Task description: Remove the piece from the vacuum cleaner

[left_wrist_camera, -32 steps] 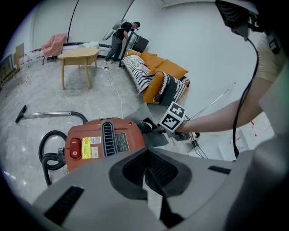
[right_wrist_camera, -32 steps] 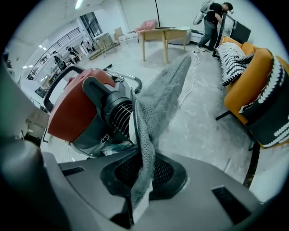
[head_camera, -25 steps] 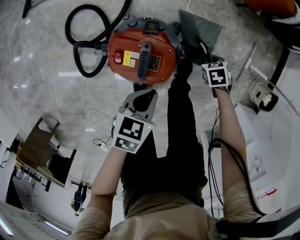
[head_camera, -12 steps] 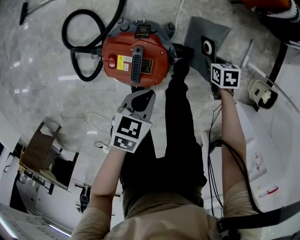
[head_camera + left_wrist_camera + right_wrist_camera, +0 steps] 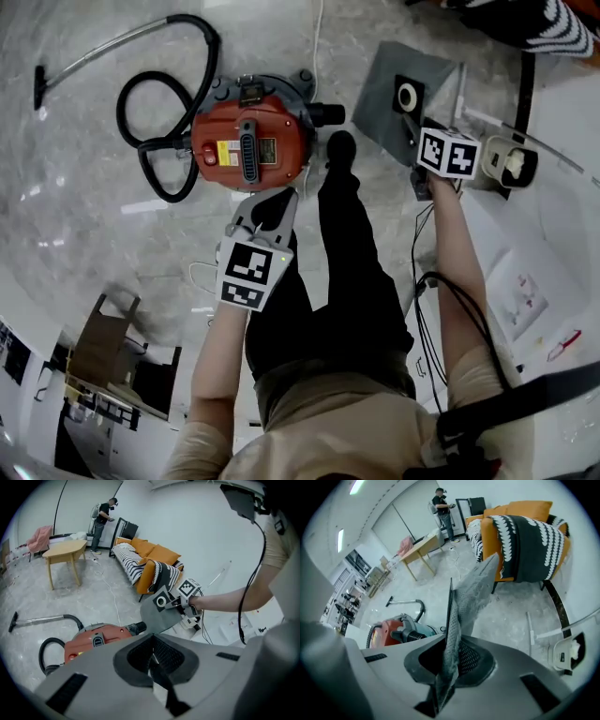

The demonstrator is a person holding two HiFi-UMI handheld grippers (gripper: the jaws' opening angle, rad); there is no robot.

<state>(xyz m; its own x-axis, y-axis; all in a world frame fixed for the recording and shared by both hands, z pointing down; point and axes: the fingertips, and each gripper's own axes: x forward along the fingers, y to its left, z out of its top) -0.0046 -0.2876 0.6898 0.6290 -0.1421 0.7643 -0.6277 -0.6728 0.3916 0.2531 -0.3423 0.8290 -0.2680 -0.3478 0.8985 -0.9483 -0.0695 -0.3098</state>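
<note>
The red vacuum cleaner stands on the marble floor and also shows in the left gripper view and the right gripper view. A grey dust bag with a round-holed collar hangs clear of the vacuum on its right. My right gripper is shut on that bag, whose cloth runs up from between the jaws. From the left gripper view, the bag hangs below the right gripper. My left gripper hovers near the vacuum's front side, its jaws shut on nothing.
The black hose and wand curl left of the vacuum. My own black-trousered leg stands between the grippers. A white device lies to the right. An orange sofa, a wooden table and a distant person are around.
Both grippers have risen and the floor looks farther off. The right gripper rolled and carried the grey bag up and away from the vacuum's side.
</note>
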